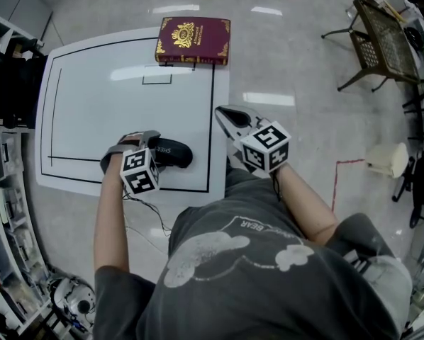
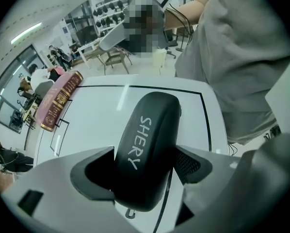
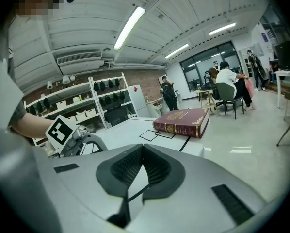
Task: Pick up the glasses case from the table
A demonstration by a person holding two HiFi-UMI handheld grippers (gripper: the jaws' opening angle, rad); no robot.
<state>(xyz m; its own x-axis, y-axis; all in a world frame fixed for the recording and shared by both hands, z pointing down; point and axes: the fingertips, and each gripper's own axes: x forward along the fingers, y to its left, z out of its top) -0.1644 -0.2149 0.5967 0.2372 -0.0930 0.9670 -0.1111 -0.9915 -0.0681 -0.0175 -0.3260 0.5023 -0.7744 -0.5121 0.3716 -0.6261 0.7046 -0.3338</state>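
The black glasses case point(image 1: 172, 154) with "SHERY" printed on it lies near the front edge of the white table point(image 1: 106, 112). My left gripper point(image 1: 135, 147) points steeply down over its near end. In the left gripper view the case point(image 2: 150, 120) fills the gap of the gripper point(image 2: 145, 152), and both pads sit against its sides while it rests on the table. My right gripper point(image 1: 225, 113) hovers at the table's right edge, pointing forward. Seen in its own view, the right gripper point(image 3: 142, 147) is shut with nothing between the pads.
A thick maroon book point(image 1: 193, 40) lies at the table's far edge, over a small marked rectangle point(image 1: 157, 79). A black line frames the tabletop. Shelving point(image 1: 3, 190) stands at the left, and a metal chair point(image 1: 386, 44) on the floor at the far right.
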